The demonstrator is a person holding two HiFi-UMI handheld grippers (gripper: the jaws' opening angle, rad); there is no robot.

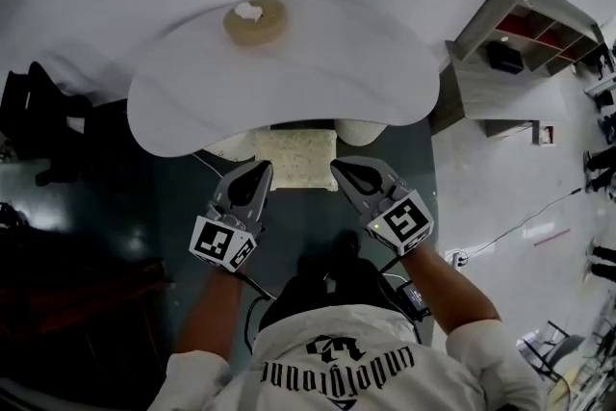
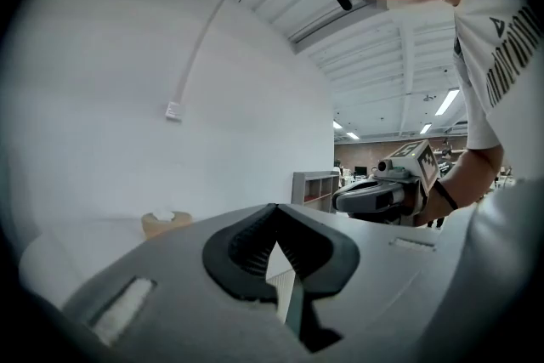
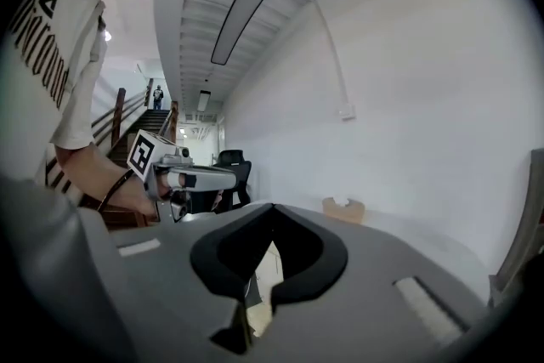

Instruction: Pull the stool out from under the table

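Observation:
A stool with a cream square cushion stands half under the near edge of the white kidney-shaped table. My left gripper hangs at the cushion's left edge and my right gripper at its right edge, both pointing toward the table. Whether either touches the cushion cannot be told. Both are shut with nothing between their jaws. In the left gripper view the shut gripper fills the bottom, with the right gripper beyond it. The right gripper view shows its shut gripper and the left gripper.
A round wooden tissue holder sits at the table's far edge. A pale round object stands under the table next to the stool. An open shelf unit stands at the right, a black chair at the left. Cables and a socket lie on the floor.

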